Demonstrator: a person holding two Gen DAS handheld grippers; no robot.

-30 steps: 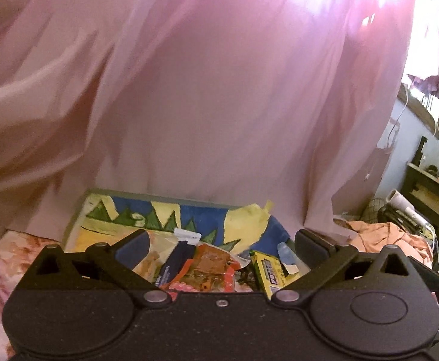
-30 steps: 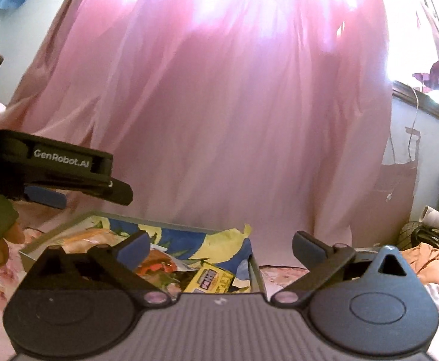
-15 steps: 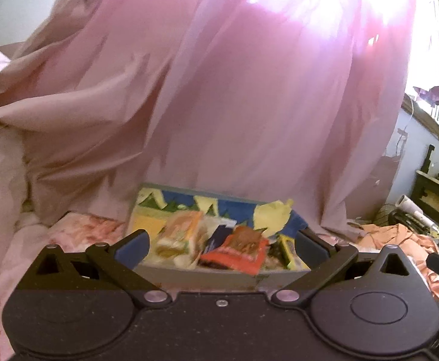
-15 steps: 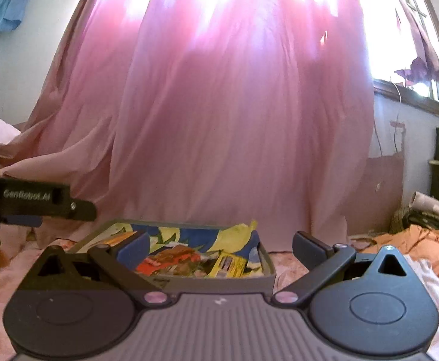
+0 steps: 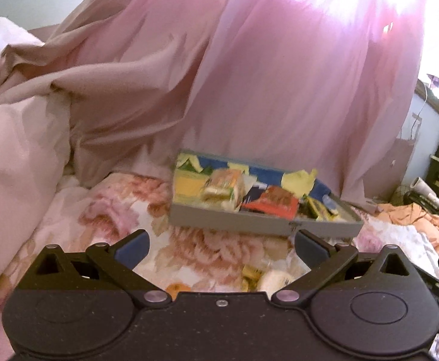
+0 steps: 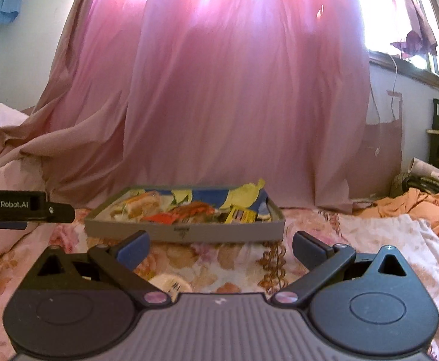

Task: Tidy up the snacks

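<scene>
left wrist view: your left gripper (image 5: 221, 248) is level above the floral bedsheet (image 5: 213, 252), fingers spread wide and empty; the grey snack box (image 5: 258, 219) lies at 12 o'clock. right wrist view: your right gripper (image 6: 219, 248) is also level, wide, empty; the box (image 6: 186, 230) sits at 12, the left gripper (image 6: 24, 209) at 9.

Right gripper (image 6: 219, 245) gapes empty before the snack-filled grey box (image 6: 186, 231).

Snack packets (image 5: 267, 203) lie in a tray (image 5: 249, 221) before the curtain (image 6: 234, 105).
</scene>
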